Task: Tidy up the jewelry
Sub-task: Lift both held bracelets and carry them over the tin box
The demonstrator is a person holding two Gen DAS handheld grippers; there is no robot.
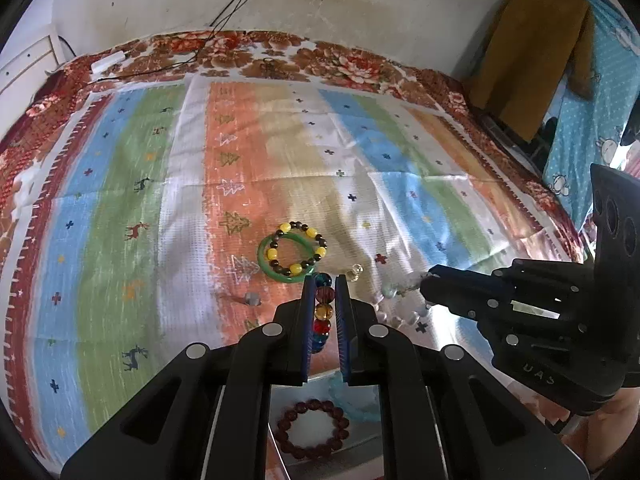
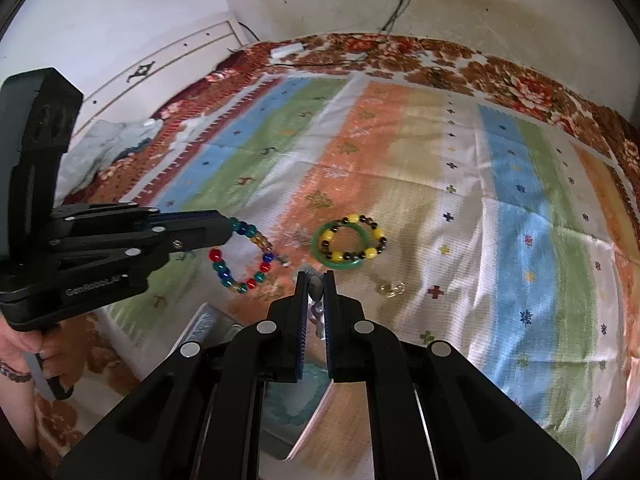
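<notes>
green bangle [image 1: 280,258] just ahead, open striped cloth [image 1: 360,136] beyond

Setting: home bedroom. Evidence: bed under floral bedspread [image 1: 352,66], overlaid by striped cloth [image 1: 132,184] printed with reindeer and trees; stained plaster wall [image 1: 360,4] with hanging cables [image 1: 236,0]; white cabinet [image 2: 160,64]; mustard garment [image 1: 532,52] hung beside blue cartoon-print fabric [image 1: 588,120].

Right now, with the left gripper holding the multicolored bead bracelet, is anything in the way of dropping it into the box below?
Nothing visible blocks it. The left gripper holds the multicolored bead bracelet above the cloth; the box lies open just beneath, holding only a dark red bead bracelet.
</notes>
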